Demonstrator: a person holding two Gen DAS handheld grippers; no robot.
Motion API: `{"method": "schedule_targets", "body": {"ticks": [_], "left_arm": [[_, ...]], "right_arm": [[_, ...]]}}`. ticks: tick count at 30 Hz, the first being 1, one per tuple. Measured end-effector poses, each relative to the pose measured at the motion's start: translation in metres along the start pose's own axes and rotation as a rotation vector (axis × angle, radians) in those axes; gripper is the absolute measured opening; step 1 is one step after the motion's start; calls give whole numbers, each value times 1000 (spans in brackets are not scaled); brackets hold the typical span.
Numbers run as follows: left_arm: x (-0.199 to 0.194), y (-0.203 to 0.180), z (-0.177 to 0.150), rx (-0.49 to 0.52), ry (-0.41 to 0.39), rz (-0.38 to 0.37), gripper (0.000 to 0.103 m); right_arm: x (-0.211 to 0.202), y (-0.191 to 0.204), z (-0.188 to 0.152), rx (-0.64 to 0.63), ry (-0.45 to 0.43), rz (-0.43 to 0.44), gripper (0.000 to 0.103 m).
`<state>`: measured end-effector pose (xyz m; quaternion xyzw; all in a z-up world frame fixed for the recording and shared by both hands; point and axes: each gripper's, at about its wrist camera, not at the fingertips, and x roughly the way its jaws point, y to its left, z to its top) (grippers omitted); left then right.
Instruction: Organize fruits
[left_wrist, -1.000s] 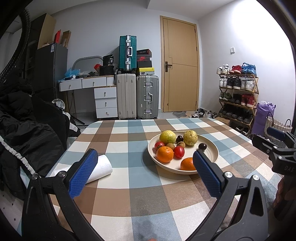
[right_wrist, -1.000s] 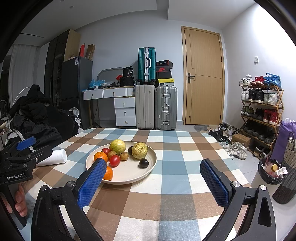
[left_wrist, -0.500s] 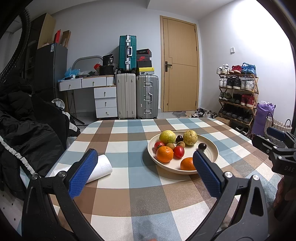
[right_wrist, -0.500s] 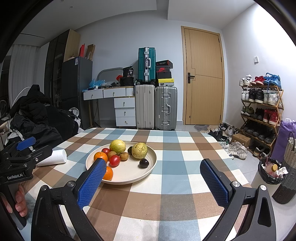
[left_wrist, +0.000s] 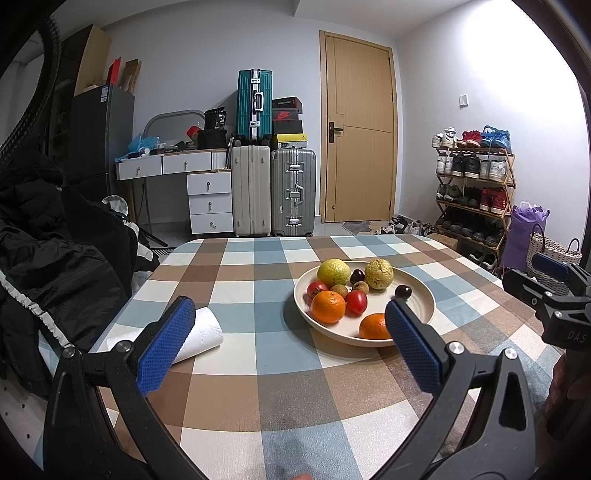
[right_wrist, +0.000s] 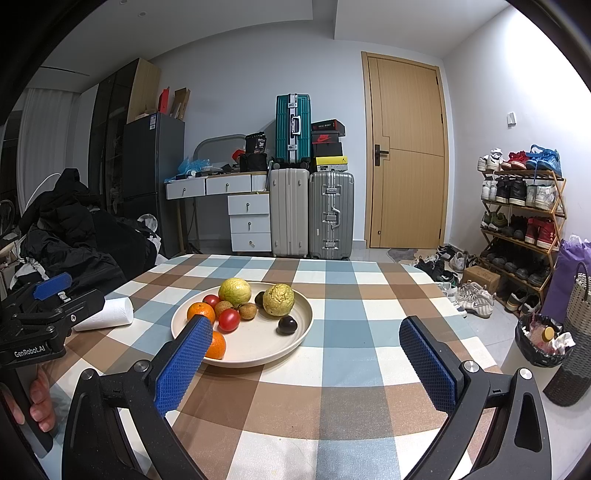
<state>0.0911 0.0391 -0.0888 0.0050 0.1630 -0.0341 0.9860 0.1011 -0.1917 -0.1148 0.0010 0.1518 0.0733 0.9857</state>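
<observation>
The left gripper and right gripper hover over a checked tablecloth, blue-padded jaws spread wide and empty. Ahead between them sits a round cream plate of fruit with no long axis: two oranges nearest, tomatoes, yellow-green guavas behind. Nothing has moved since the earlier frames; a white paper roll lies left, axis pointing away

Both wrist cameras are looking low across the checked desk toward the far door, left view offset leftward; both are sharing the fruit plate at mid-range.
</observation>
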Motion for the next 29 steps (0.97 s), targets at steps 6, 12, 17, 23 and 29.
{"method": "schedule_targets", "body": {"ticks": [6, 12, 17, 23, 29], "left_arm": [[0, 0, 0, -1, 0, 0, 103], [1, 1, -2, 0, 0, 7, 103], [1, 1, -1, -2, 1, 8, 103], [1, 1, -2, 0, 1, 4, 103], [0, 0, -3, -1, 2, 12, 103]], "right_arm": [[0, 0, 0, 0, 0, 0, 103], [0, 0, 0, 0, 0, 0, 103], [0, 0, 0, 0, -1, 0, 103], [0, 0, 0, 0, 0, 0, 103], [0, 0, 0, 1, -1, 1, 103]]}}
